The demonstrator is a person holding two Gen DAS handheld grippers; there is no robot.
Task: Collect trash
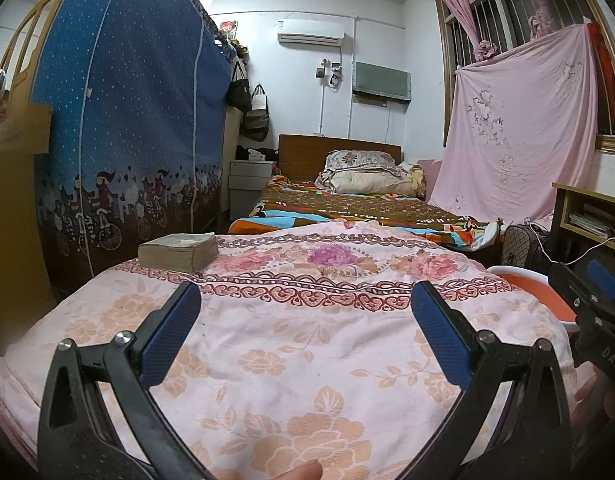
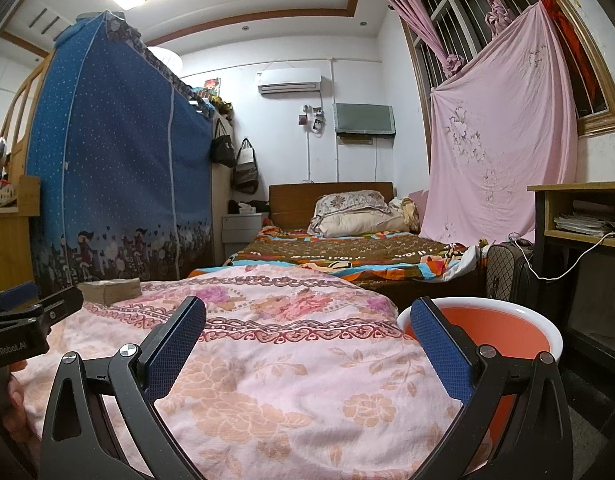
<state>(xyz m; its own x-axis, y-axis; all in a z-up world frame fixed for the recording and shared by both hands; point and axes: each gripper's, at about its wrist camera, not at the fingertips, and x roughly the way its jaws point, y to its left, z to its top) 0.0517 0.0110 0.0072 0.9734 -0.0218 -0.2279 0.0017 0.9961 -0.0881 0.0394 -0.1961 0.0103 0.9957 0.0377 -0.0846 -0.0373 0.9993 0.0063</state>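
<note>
Over the pink floral quilt (image 1: pixel 307 360) both left gripper (image 1: pixel 306 334) and right gripper (image 2: pixel 307 350) hang spread wide and empty, no trash visible on it, only a thick worn book (image 1: pixel 178 251) at its far-left corner; orange bin (image 2: pixel 503 332) just off its right edge, likely light, rigid, rim-grabbable.

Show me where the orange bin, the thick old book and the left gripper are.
orange bin (image 2: pixel 519 330), right wrist view, on its inner orange wall.
thick old book (image 1: pixel 178 251), left wrist view, on its page edge.
left gripper (image 1: pixel 307 332), left wrist view, midway between its open fingertips.
</note>
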